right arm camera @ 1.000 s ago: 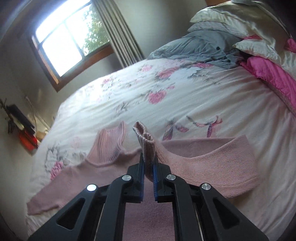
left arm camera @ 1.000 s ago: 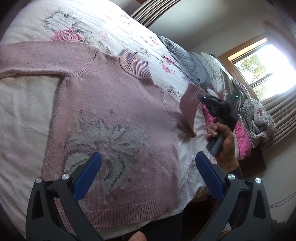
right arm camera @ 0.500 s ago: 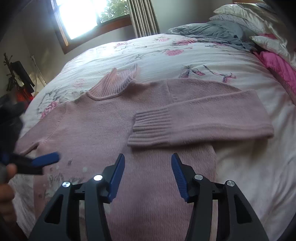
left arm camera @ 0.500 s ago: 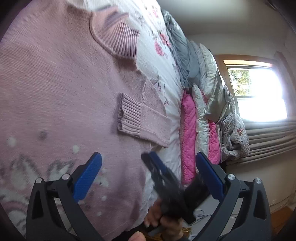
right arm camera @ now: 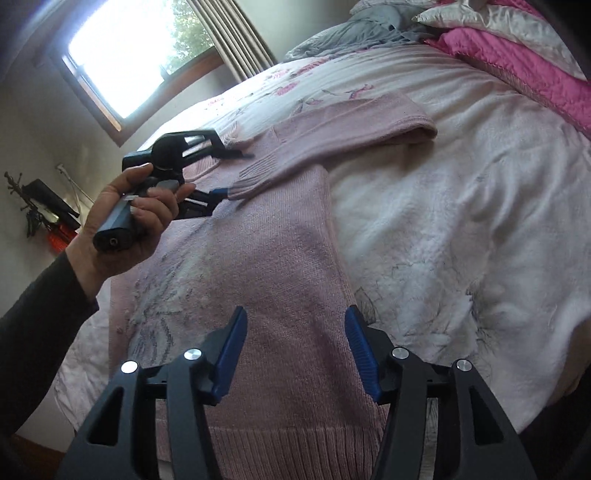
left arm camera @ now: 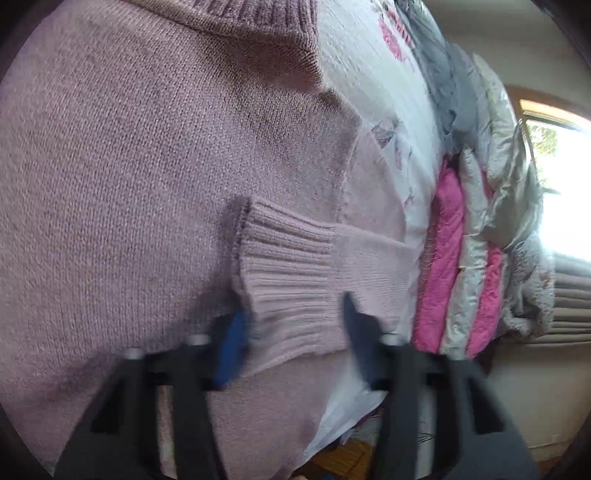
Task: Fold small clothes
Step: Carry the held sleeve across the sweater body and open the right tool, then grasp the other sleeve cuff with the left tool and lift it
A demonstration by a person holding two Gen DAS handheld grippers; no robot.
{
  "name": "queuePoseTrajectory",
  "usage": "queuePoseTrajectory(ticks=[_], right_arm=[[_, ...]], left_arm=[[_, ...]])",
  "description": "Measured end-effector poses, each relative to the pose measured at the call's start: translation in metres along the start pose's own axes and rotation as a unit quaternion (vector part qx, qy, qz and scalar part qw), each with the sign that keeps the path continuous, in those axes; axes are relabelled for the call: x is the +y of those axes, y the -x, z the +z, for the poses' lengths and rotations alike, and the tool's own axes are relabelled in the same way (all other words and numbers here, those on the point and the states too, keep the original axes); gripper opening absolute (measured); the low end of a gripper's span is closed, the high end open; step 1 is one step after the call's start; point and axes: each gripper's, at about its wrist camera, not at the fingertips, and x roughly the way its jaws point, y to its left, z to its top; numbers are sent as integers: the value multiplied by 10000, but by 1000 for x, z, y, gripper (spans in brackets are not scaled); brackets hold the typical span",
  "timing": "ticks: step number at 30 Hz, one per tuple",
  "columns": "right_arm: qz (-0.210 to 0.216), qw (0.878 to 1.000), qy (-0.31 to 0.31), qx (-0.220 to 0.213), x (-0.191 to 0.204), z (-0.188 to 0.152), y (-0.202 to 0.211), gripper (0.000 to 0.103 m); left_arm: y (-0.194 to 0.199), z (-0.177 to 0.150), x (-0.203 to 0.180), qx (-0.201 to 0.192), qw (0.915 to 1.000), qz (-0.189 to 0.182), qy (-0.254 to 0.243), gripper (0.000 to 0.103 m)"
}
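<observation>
A pink knit sweater lies flat on the bed, face up, with a grey flower pattern on its chest. One sleeve is folded back across the body, and its ribbed cuff rests on the chest. My left gripper is open and blurred, its fingers either side of the cuff's near end. The right wrist view shows the left gripper held in a hand at the cuff. My right gripper is open and holds nothing, low over the sweater near the hem. The collar is at the top.
The floral white bedspread reaches to the right. Pink and white pillows and a grey blanket are stacked at the head of the bed. A window is on the far wall. The bed edge runs just below the hem.
My right gripper let go of the cuff after laying the sleeve across the chest, then drew back towards the hem. My left gripper moved in close to the cuff, its jaws narrower.
</observation>
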Motion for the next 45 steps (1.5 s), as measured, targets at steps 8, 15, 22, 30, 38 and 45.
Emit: queuePoseTrajectory(ticks=[8, 15, 22, 30, 38, 45], right_arm=[[149, 9998, -110, -49, 7, -9, 9, 56], [188, 9997, -171, -17, 13, -20, 16, 56], [217, 9997, -127, 19, 21, -27, 18, 56], [189, 9998, -77, 42, 28, -25, 17, 56], [159, 9998, -40, 136, 36, -25, 7, 56], [163, 9995, -49, 248, 37, -25, -4, 56]], left_arm=[[29, 8, -46, -160, 9977, 227, -620, 5], [137, 12, -87, -807, 9886, 212, -1257, 5], [232, 19, -64, -1300, 9830, 384, -1238, 5], [283, 33, 7, -1444, 9844, 577, -819, 5], [277, 40, 76, -1313, 9886, 639, -367, 5], [259, 47, 131, -1204, 9895, 795, 78, 5]])
